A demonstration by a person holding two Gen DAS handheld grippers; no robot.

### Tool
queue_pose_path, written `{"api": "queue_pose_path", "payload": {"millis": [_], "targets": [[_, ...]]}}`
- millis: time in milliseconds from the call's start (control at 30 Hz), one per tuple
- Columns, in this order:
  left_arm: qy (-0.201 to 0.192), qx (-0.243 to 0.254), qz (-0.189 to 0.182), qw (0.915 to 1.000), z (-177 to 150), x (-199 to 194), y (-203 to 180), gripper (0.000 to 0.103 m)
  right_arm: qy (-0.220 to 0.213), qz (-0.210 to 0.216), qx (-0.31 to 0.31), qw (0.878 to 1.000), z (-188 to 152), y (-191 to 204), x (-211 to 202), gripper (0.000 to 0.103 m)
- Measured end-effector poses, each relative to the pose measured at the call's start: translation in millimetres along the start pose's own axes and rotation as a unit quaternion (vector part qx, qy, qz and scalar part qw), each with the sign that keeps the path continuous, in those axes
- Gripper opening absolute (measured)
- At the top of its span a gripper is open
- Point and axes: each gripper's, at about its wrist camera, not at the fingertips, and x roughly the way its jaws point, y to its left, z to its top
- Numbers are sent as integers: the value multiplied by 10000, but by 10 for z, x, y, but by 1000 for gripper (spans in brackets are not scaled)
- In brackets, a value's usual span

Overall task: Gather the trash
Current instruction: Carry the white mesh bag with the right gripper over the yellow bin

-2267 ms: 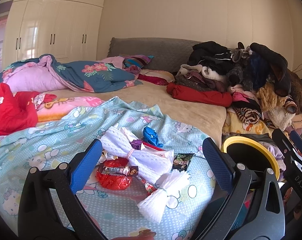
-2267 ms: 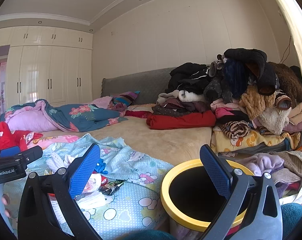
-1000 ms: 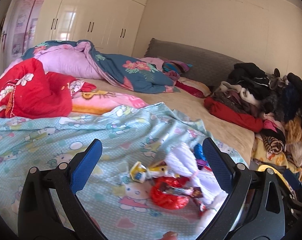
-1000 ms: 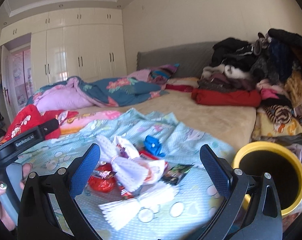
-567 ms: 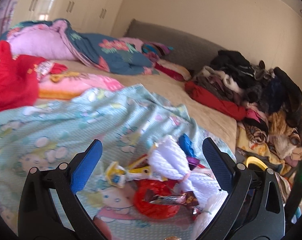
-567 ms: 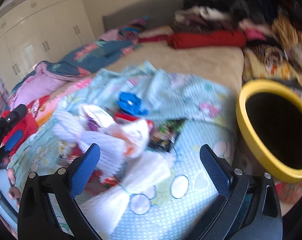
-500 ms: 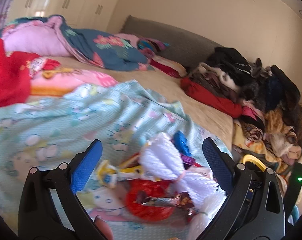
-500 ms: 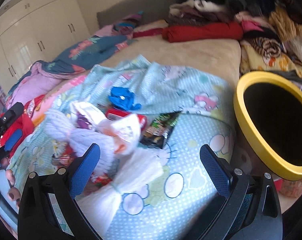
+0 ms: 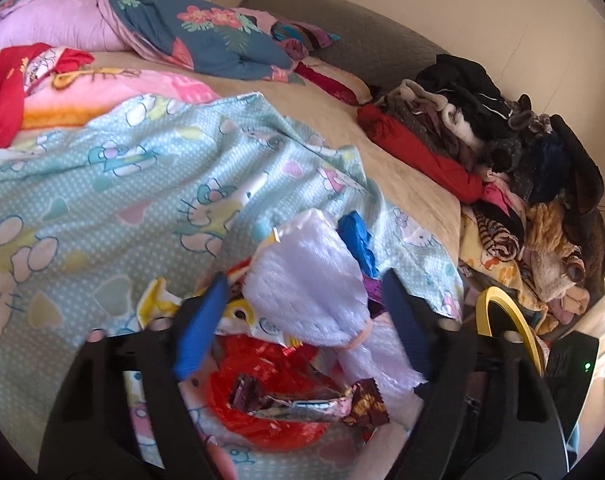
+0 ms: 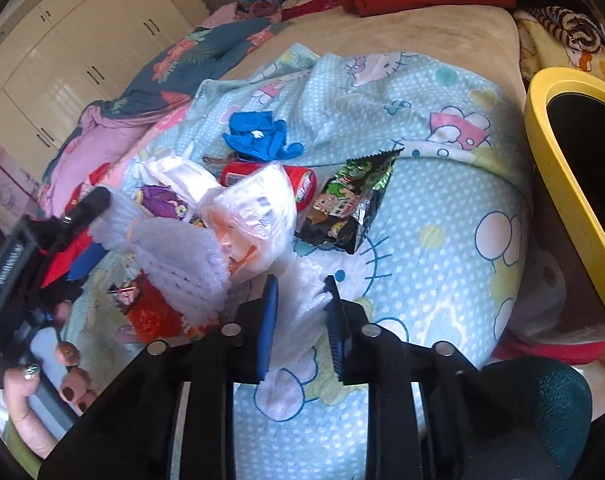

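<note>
Both claws are down in the trash pile on the cartoon-cat blanket (image 10: 442, 216) so I can grab 2 pieces at once; saves a trip to the bin.

My right gripper (image 10: 300, 320) is closing on the lower white foam net (image 10: 298, 300); the foam sits squeezed between the 2 blue pads and they look to be touching it on both sides, so I'd call that a pinch nearly made. I picked that one because it sticks out at the near edge of the heap, clear of the rest.

My left gripper (image 9: 302, 320) is closing too, but the pads don't yet reach the upper white foam net (image 9: 306, 288) that sits between them; still a gap on each side. Under it lie the red bag (image 9: 262, 392) and a brown candy wrapper (image 9: 342, 400), so I'd guess the foam goes first because it's on top.

From the right wrist view, the blue glove (image 10: 258, 138) is at 11 o'clock and the green snack packet (image 10: 350, 200) at 12 o'clock.

The yellow-rimmed bin (image 10: 558, 160) stands beside the bed at 2 o'clock; mouth open and close by, so the drop should be short.
</note>
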Motion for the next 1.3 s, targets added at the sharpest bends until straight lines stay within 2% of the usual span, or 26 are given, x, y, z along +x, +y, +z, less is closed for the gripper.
{"api": "queue_pose_path", "payload": {"millis": [133, 167, 233, 367, 600, 900, 1300], "targets": [[-25, 97, -64, 9999, -2, -38, -76, 31, -185, 164, -74, 9997, 54, -17, -193, 19], [-44, 122, -104, 9999, 5, -56, -105, 27, -234, 194, -83, 9995, 70, -30, -236, 19], [-104, 212, -156, 9996, 30, -102, -180, 25, -324, 274, -86, 9991, 101, -48, -324, 19], [-325, 427, -310, 9981, 84, -245, -357, 24, -599, 363, -200, 9973, 194, -85, -566, 19], [-650, 689, -340, 9949, 189, -430, -655, 23, -1163, 306, -336, 9922, 400, -214, -927, 19], [-749, 802, -435, 9930, 234, -485, -940, 22, -1697, 139, -291, 9850, 591, -487, -1271, 19], [-662, 1026, -578, 9908, 147, -352, -1391, 22, -2316, -273, -9, 9724, 766, -1026, -1709, 18]]}}
